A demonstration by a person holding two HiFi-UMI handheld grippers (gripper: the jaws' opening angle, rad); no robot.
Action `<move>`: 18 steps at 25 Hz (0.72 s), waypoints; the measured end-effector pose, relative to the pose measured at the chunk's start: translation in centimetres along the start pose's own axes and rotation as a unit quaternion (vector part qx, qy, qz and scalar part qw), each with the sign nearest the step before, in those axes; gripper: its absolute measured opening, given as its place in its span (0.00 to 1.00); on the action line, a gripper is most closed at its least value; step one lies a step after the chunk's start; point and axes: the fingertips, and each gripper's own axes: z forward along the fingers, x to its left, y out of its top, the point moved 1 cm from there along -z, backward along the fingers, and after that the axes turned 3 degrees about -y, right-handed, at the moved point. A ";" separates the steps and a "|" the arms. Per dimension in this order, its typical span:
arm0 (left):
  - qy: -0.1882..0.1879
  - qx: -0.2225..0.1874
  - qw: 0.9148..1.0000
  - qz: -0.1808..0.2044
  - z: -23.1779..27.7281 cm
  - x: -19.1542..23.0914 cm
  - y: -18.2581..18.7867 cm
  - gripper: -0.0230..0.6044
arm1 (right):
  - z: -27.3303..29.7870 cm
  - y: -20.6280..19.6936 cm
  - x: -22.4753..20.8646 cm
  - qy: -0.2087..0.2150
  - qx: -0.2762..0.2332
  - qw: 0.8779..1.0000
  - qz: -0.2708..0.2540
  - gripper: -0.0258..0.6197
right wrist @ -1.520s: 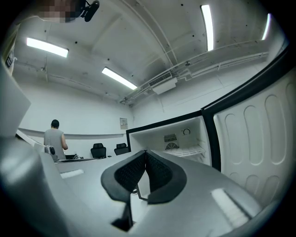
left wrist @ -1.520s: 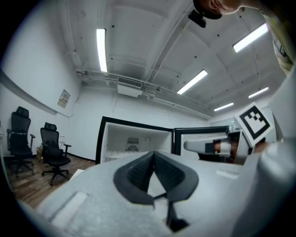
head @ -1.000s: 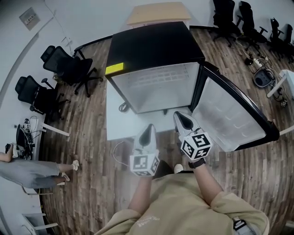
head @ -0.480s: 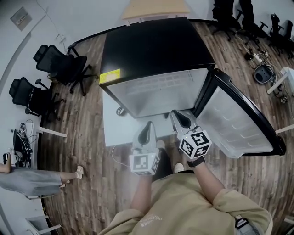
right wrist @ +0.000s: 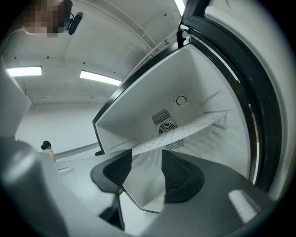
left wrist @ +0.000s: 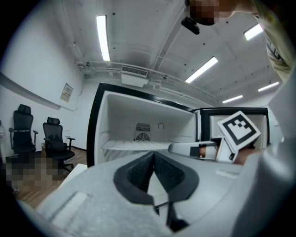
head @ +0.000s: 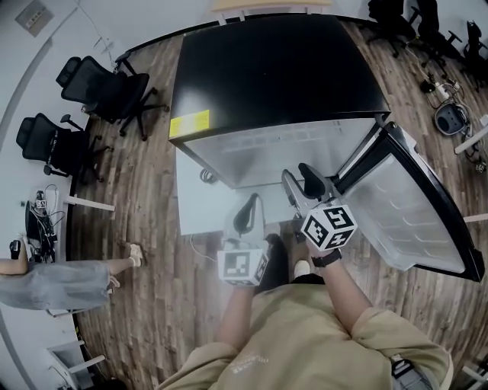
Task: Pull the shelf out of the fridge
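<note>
The black fridge (head: 274, 68) stands open, its door (head: 412, 206) swung out to the right. Inside, a white wire shelf (left wrist: 134, 145) (right wrist: 185, 132) spans the compartment, level, below the round fan grille. My left gripper (head: 248, 213) (left wrist: 152, 156) is shut and empty, in front of the opening and short of the shelf. My right gripper (head: 305, 185) (right wrist: 146, 163) is at the fridge's threshold on the door side; its jaws have just been opening and stand apart with nothing between them. The shelf lies beyond its fingertips, untouched.
The fridge rests on a white floor board (head: 200, 206) with a cable beside it. Black office chairs (head: 99, 87) stand at the left and more at the far right (head: 396, 15). A person (head: 53, 282) stands at the left edge. The floor is wood.
Both grippers have moved closer to the fridge opening, and the head view has drawn nearer to it. The right gripper's jaws, closed before, are now apart.
</note>
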 end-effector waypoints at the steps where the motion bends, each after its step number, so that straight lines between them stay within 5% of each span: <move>1: -0.001 0.006 1.000 -0.004 0.2 0.3 -0.4 0.04 | 0.6 -0.1 -0.3 -0.001 -0.001 1.000 0.013 0.36; 4: -0.003 0.017 1.000 -0.015 0.7 1.2 -1.0 0.04 | 2.2 -0.3 -1.0 -0.001 -0.004 0.998 0.063 0.55; 11: -0.011 0.020 0.999 -0.024 1.8 2.2 -1.2 0.04 | 4.6 -0.4 -3.0 0.015 -0.033 0.974 0.225 0.59; 18: -0.016 0.027 0.999 -0.031 2.5 2.4 -1.5 0.04 | 6.9 1.3 -4.3 0.019 -0.080 0.954 0.287 0.62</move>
